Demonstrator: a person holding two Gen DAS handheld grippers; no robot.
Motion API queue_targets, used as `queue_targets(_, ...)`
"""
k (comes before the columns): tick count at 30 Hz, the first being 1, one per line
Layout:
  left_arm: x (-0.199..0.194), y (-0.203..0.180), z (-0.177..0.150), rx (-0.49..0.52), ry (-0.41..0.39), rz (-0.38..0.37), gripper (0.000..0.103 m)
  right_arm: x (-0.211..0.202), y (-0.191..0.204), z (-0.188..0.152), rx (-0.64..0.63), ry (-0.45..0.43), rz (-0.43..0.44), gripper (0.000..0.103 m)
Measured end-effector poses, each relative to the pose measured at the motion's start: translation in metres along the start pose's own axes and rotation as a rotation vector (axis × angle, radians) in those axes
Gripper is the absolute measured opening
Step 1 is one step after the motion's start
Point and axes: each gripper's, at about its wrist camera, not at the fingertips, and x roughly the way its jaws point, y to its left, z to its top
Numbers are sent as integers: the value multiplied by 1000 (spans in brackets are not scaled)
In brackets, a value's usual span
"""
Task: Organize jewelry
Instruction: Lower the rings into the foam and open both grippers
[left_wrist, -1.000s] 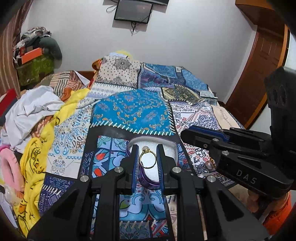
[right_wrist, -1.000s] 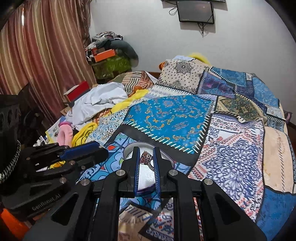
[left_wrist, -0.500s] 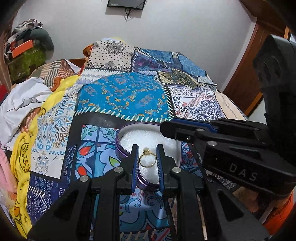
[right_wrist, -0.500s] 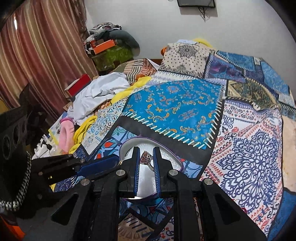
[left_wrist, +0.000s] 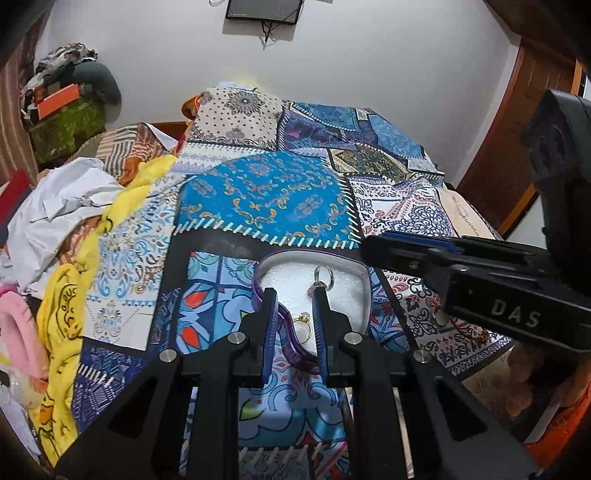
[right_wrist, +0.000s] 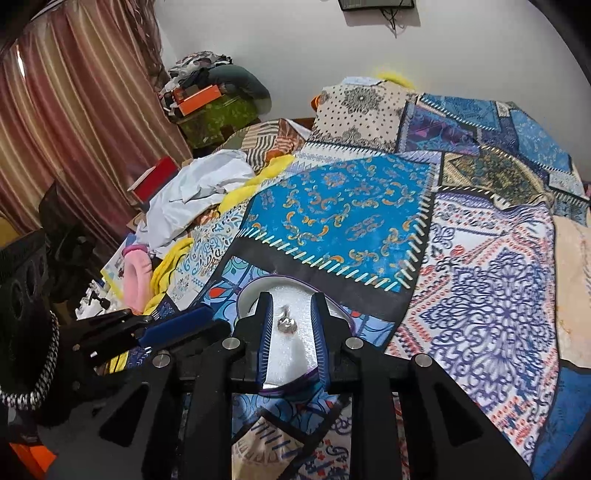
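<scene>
A purple-rimmed jewelry box with a white foam lining lies on the patchwork bedspread; it also shows in the right wrist view. A gold ring lies on the foam between my left gripper's open fingers. A silver ring lies further in on the foam; it also shows in the right wrist view, between my right gripper's open fingers. Both grippers hover over the box and hold nothing.
The patchwork bedspread covers the bed. Crumpled white, yellow and pink clothes lie at the left edge. A small ring and chain lie on the bedspread right of the box. A wooden door stands at the right.
Both grippers have opened. The gold ring has left the left gripper and lies on the foam. The silver ring has left the right gripper and lies in the box.
</scene>
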Motion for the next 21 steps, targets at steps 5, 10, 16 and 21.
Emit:
queue_targets(5, -14, -5, 2, 7, -18, 7, 23, -19, -1, -4, -13, -25, -37, 19)
queue_targets(10, -29, -19, 3, 29, -41, 7, 29, -42, -2, -10, -28, -52, -76, 20)
queue_targets(16, -42, -39, 2, 59, -59, 9, 38, -70, -10, -20, -24, -87, -123, 29)
queue_targets(21, -49, -54, 1, 78, -66, 2, 42, -93, -17, -30, -14, -142, -170, 44)
